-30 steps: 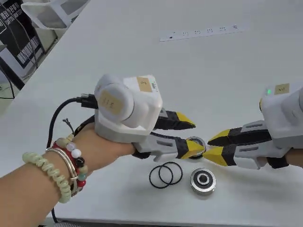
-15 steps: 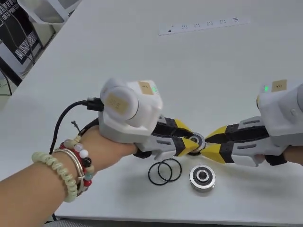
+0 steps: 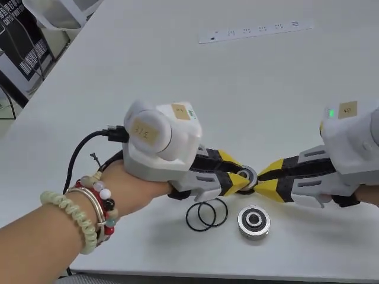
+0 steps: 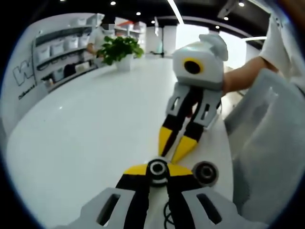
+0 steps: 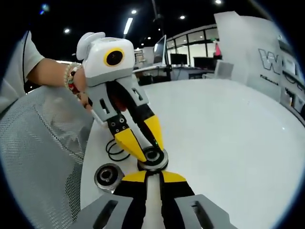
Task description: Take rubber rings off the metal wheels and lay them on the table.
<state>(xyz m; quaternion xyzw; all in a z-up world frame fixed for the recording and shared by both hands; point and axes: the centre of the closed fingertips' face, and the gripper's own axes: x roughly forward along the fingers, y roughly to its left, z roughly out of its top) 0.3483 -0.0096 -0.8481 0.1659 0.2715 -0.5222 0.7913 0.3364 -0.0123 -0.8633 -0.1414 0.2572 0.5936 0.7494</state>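
Black rubber rings (image 3: pixel 207 214), two, overlapping on table (image 3: pixel 177 65) just below jaws; second metal wheel (image 3: pixel 253 220) beside them, under right jaws. Left gripper (image 3: pixel 239 174) clamps held wheel (image 3: pixel 246 176). Right gripper (image 3: pixel 262 178) jaws drawn together at its rim; ring pinch not discernible. Judgement: steady wheel, nip ring edge only, peel away from left jaws. Tan stickers (image 3: pixel 180 111) unreadable. Beyond jaws, power strip (image 3: pixel 254 32) markings unreadable; wall lettering (image 5: pixel 269 56) starts "W".

White table (image 3: pixel 177 71), wall shelving (image 4: pixel 62 52), potted plant (image 4: pixel 119 47), ceiling spotlights (image 5: pixel 134 11)
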